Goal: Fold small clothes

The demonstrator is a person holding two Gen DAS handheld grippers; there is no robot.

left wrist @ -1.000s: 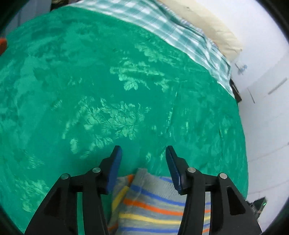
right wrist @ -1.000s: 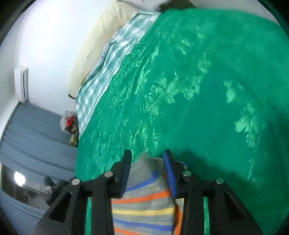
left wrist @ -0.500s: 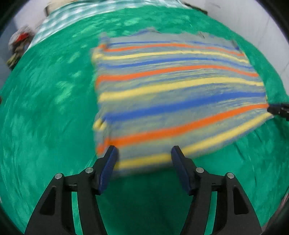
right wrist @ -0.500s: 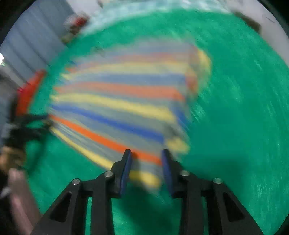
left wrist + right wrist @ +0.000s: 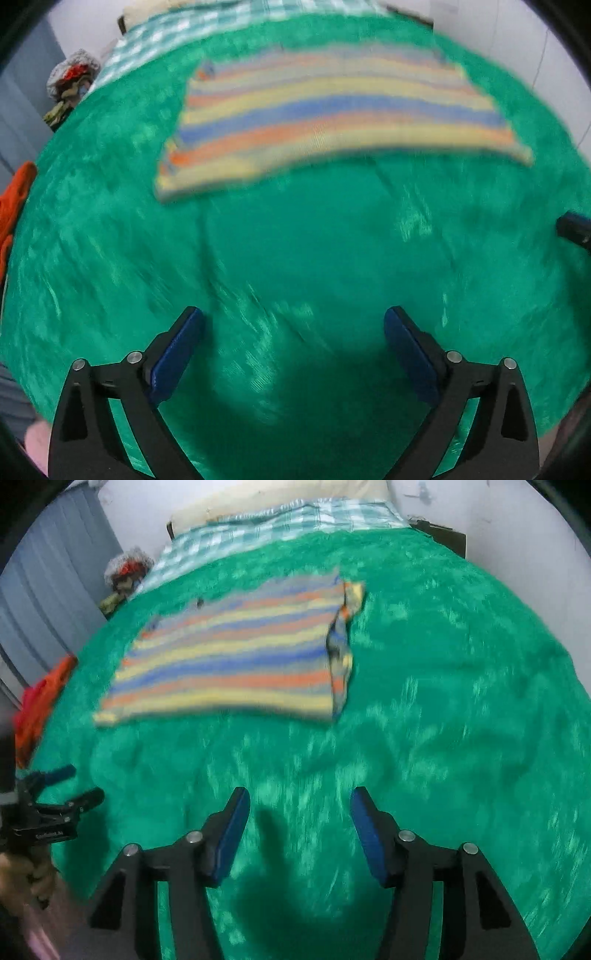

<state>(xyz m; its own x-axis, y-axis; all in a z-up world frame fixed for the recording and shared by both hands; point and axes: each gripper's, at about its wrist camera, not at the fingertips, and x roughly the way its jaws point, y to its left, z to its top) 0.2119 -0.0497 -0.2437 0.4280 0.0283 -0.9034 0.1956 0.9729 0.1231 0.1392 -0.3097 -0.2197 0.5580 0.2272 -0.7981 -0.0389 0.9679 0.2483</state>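
Now both tools are free: the left gripper [image 5: 293, 345] and the right gripper [image 5: 299, 829] have their jaws opening, with only the green bedspread [image 5: 314, 251] between them. The striped garment [image 5: 236, 664] lies spread flat on the bedspread, well apart from both. For a good fold I judge I should take the two near corners evenly and low. Its right edge [image 5: 341, 653] looks doubled over, but blur hides the detail, and I cannot tell where the sleeves or the collar are.
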